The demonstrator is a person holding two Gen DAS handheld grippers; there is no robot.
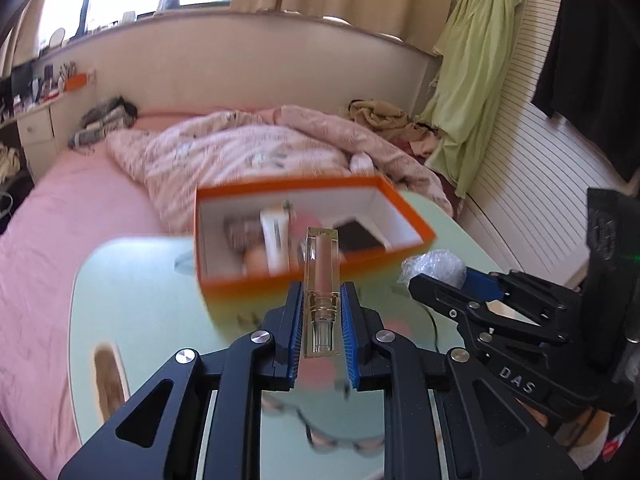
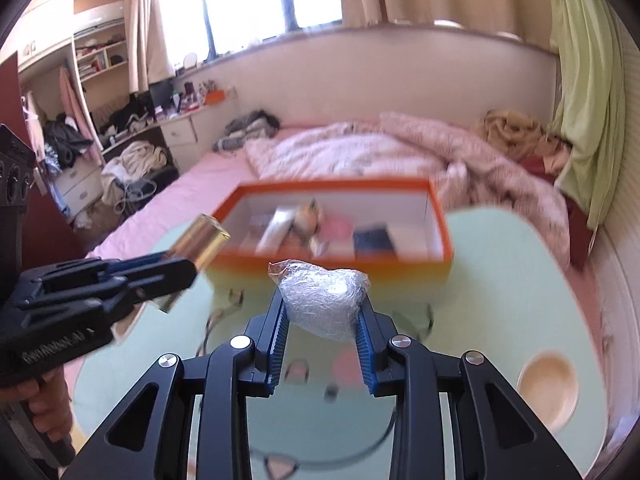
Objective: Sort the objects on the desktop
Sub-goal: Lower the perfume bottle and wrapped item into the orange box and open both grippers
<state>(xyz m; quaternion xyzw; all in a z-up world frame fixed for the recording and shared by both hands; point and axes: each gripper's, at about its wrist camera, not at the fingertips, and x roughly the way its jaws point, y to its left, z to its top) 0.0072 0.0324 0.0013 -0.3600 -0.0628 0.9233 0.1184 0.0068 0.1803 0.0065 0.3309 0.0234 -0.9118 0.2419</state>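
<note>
My left gripper point(image 1: 321, 300) is shut on a clear gold-tinted lip gloss tube point(image 1: 321, 272), held above the pale green table point(image 1: 140, 300) just before the orange box point(image 1: 224, 284). It also shows in the right wrist view point(image 2: 198, 248). My right gripper point(image 2: 322, 308) is shut on a crumpled clear plastic wrap ball point(image 2: 322, 300), also above the table in front of the box point(image 2: 340, 266). The ball shows in the left wrist view point(image 1: 434, 268). The box holds several blurred items, among them a white tube point(image 1: 276, 236) and a dark wallet-like thing point(image 1: 356, 236).
A wooden dish point(image 2: 550, 384) sits at the table's right; it shows at the left in the left wrist view point(image 1: 108, 380). A bed with a pink quilt point(image 1: 240, 148) lies behind the table. A green curtain point(image 1: 476, 80) hangs at the right.
</note>
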